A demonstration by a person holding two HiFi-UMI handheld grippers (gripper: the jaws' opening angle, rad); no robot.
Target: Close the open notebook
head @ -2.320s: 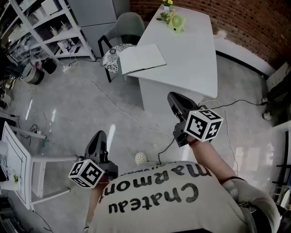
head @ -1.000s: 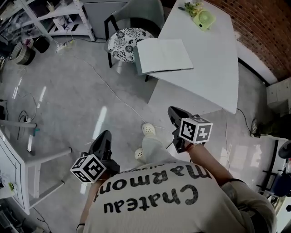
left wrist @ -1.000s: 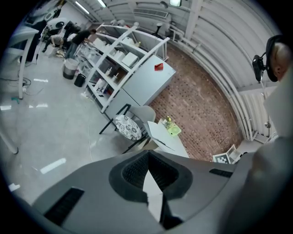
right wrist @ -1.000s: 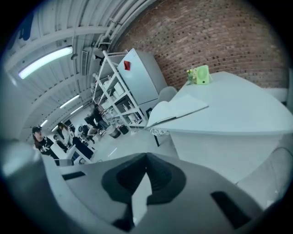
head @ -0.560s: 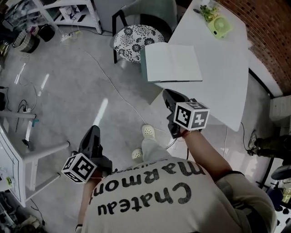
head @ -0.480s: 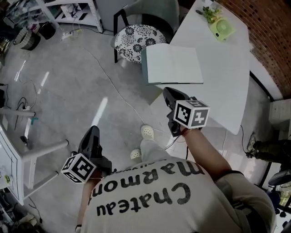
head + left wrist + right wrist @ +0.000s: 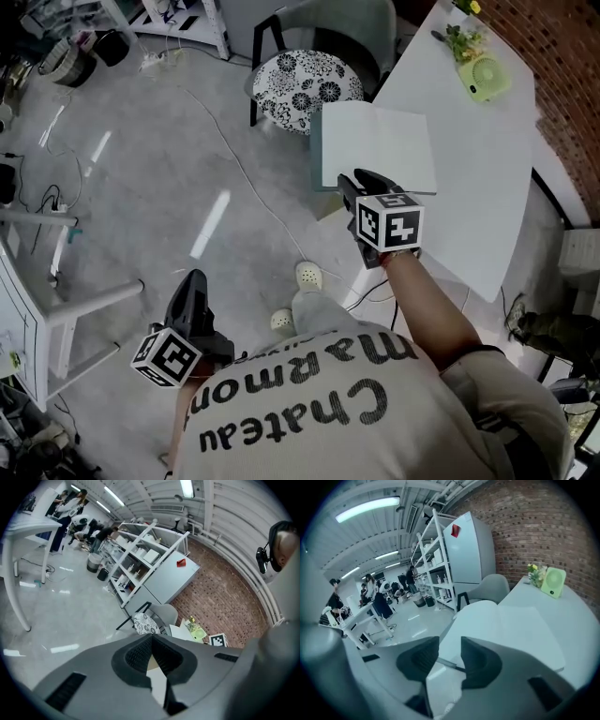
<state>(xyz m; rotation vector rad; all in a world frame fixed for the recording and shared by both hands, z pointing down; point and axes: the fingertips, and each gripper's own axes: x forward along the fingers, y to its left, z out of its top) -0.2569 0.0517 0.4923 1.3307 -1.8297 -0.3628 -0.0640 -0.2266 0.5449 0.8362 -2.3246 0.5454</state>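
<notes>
Open notebook (image 7: 375,145) lies at the desk (image 7: 487,197) corner by the chair (image 7: 309,80). Head view places the right gripper (image 7: 361,178) at its near edge. That gripper's own view shows jaws apart, just opening, clasping nothing. The left gripper (image 7: 151,638) has its jaws together, empty.

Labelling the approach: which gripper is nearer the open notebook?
Right. The right gripper sits at the near edge of the notebook, jaws just opening with nothing between them. The left gripper hangs low over the floor, well short of the table.
</notes>
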